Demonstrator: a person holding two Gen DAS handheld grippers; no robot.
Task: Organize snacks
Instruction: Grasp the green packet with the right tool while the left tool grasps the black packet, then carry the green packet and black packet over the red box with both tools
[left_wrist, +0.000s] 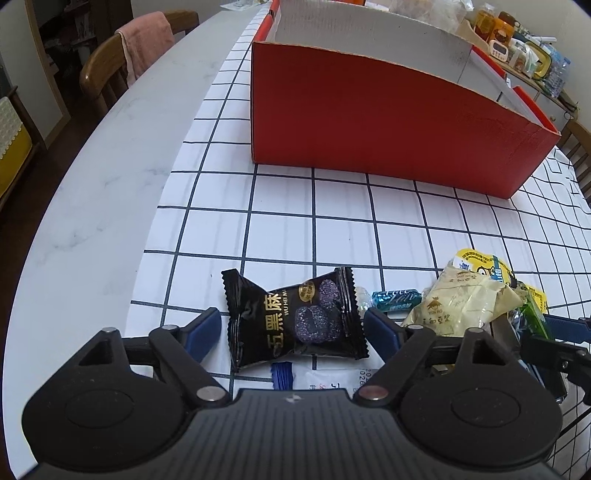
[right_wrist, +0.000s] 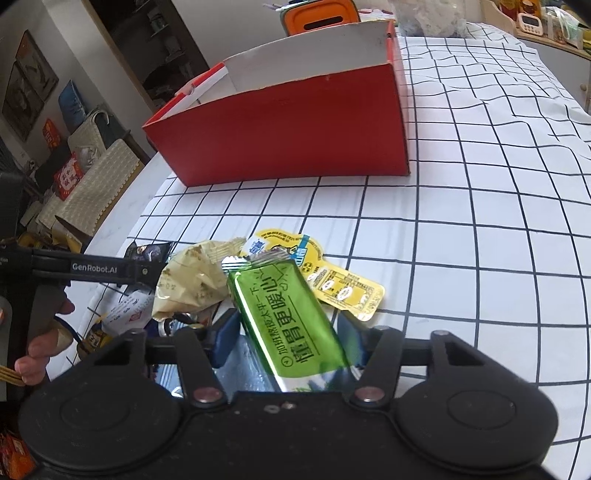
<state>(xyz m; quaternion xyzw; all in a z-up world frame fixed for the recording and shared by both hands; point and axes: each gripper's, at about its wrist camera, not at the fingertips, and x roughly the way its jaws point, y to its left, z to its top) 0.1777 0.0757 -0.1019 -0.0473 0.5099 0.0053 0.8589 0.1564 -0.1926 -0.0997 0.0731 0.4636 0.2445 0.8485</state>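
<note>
My left gripper (left_wrist: 293, 326) is open with its blue fingers on either side of a black sesame snack packet (left_wrist: 295, 319) that lies on the checked cloth; the pads stand slightly apart from it. My right gripper (right_wrist: 286, 332) is open around a green foil biscuit packet (right_wrist: 286, 314) on top of the snack pile. A cream packet (right_wrist: 192, 277) and a yellow packet (right_wrist: 332, 280) lie just beyond it. The red open box (left_wrist: 388, 122) stands further back, also in the right wrist view (right_wrist: 288, 136).
A small blue candy (left_wrist: 397, 298) lies right of the black packet, with a white packet (left_wrist: 325, 378) beneath the left gripper. Bare marble table (left_wrist: 110, 184) runs to the left, with a wooden chair (left_wrist: 110, 70) beyond. Cluttered jars (left_wrist: 498, 29) stand behind the box.
</note>
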